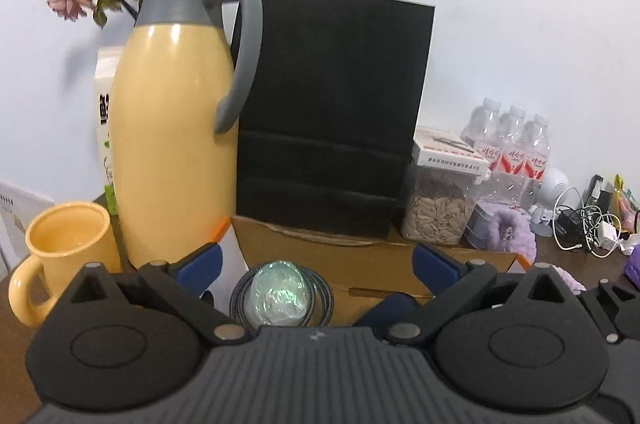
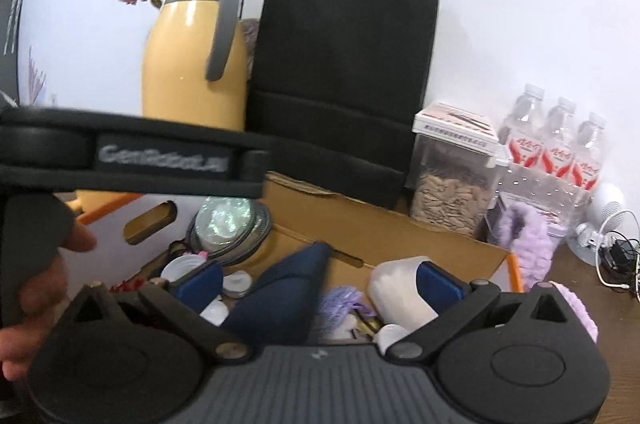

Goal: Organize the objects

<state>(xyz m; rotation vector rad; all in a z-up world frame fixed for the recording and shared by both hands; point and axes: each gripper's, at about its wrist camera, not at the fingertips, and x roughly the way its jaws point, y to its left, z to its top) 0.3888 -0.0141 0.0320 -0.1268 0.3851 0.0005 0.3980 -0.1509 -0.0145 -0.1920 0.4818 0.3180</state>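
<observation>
My left gripper [image 1: 316,264] is open and empty, just above an iridescent wrapped ball [image 1: 280,298] ringed by a coiled braided cable [image 1: 320,294]. These lie in an open cardboard box [image 1: 384,256]. My right gripper [image 2: 320,276] is open and empty over the same box [image 2: 400,236]. The box holds a dark blue pouch [image 2: 280,296], a white roll [image 2: 396,288], purple fluff [image 2: 340,300], small white lids [image 2: 180,266] and the iridescent ball [image 2: 224,218]. The left gripper's body [image 2: 132,156] crosses the right wrist view on the left.
A yellow thermos jug [image 1: 176,128] and yellow mug [image 1: 68,248] stand left of the box. A black paper bag [image 1: 332,104] stands behind it. A seed jar [image 1: 440,200], water bottles [image 1: 516,148], a purple fuzzy item [image 1: 508,232] and tangled cables [image 1: 588,228] sit to the right.
</observation>
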